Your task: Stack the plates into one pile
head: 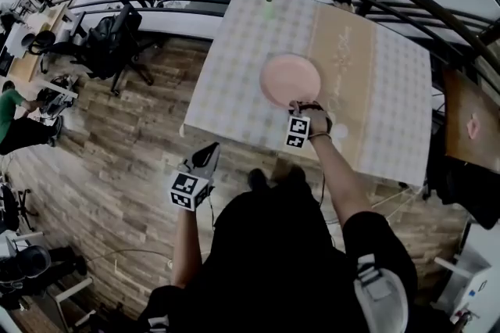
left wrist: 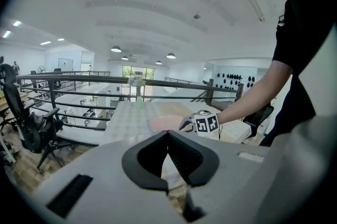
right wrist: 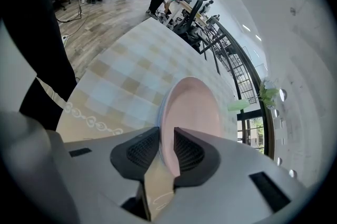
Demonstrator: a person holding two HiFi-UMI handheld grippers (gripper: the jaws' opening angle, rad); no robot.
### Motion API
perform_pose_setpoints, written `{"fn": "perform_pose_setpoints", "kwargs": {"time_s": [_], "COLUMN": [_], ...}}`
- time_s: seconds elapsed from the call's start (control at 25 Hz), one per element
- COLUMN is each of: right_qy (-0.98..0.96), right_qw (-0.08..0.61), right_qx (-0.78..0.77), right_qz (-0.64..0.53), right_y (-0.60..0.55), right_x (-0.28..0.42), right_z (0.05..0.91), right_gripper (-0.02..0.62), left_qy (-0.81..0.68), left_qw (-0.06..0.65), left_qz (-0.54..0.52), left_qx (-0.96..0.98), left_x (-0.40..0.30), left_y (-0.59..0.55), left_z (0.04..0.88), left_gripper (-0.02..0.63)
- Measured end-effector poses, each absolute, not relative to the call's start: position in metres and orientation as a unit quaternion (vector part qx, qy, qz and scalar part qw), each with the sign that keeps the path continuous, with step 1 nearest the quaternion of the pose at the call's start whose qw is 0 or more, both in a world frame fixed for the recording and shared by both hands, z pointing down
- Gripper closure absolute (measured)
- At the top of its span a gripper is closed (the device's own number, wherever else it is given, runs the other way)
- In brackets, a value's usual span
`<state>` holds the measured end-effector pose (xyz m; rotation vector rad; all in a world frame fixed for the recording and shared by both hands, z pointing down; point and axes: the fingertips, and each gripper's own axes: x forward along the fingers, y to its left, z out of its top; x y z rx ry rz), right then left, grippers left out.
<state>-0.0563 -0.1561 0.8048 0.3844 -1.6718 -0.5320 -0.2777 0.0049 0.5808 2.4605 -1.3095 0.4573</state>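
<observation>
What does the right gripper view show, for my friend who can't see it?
The rim of a pink plate stands between the right gripper's open jaws. A checked tablecloth spreads beneath it, with a green vase beyond.

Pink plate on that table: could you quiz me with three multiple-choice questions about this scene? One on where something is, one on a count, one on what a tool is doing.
1. Where does the pink plate lie?
A. on the wooden floor
B. on the checked table
C. on an office chair

2. How many grippers does the person hold?
A. one
B. two
C. three

3. What is the left gripper doing?
A. clamping the plate
B. clamping a vase
C. shut, holding nothing

Answers:
1. B: the head view shows the plate on the tablecloth.
2. B: each hand holds one, the left gripper and the right gripper.
3. C: its jaws meet with nothing between them, short of the table.
</observation>
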Motion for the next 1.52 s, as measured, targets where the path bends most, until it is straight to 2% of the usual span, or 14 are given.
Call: {"fn": "perform_pose_setpoints", "kwargs": {"time_s": [0.24,0.4,0.48,1.28,1.52], "right_qy": [-0.731,-0.742,-0.751,-0.821,-0.834], "right_qw": [0.615,0.597,0.588,0.504,0.478], "right_qx": [0.187,0.205,0.212,0.252,0.259], "right_qz": [-0.228,-0.224,-0.213,-0.093,-0.089], "right_y": [-0.147,-0.14,-0.137,-0.126,-0.126], "right_x": [-0.051,-0.049,-0.048,0.016,0.027], "right_z": [0.801,0.789,0.784,0.734,0.713], "right_gripper": [0.514,0.549,0.595,0.598,0.598], "left_qy": [-0.453,-0.45,-0.447,-0.445,-0.456], "left_qw": [0.156,0.157,0.155,0.141,0.147], "left_qz": [0.158,0.157,0.159,0.166,0.161], "left_qx": [0.864,0.865,0.867,0.869,0.863], "left_x": [-0.274,-0.269,-0.265,-0.197,-0.176], "left_y": [0.006,0.006,0.004,-0.006,-0.005], "left_z": [0.583,0.581,0.581,0.565,0.566], "left_gripper": [0.605,0.606,0.605,0.606,0.604]}}
